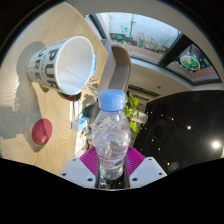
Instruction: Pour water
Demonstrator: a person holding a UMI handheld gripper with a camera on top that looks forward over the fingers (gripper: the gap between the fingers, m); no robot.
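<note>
Bottle (110, 135) upright between the claw (111, 172) fingers, cup (60, 66) tipped sideways beyond, to its left.

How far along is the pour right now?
Done: the gripper is shut on the water bottle, lifted near the paper cup. In hand: the cup lies tipped, its mouth facing the bottle. Left: the blue cap looks still on, and no water shows flowing or in the cup, so uncapping and pouring remain.
</note>
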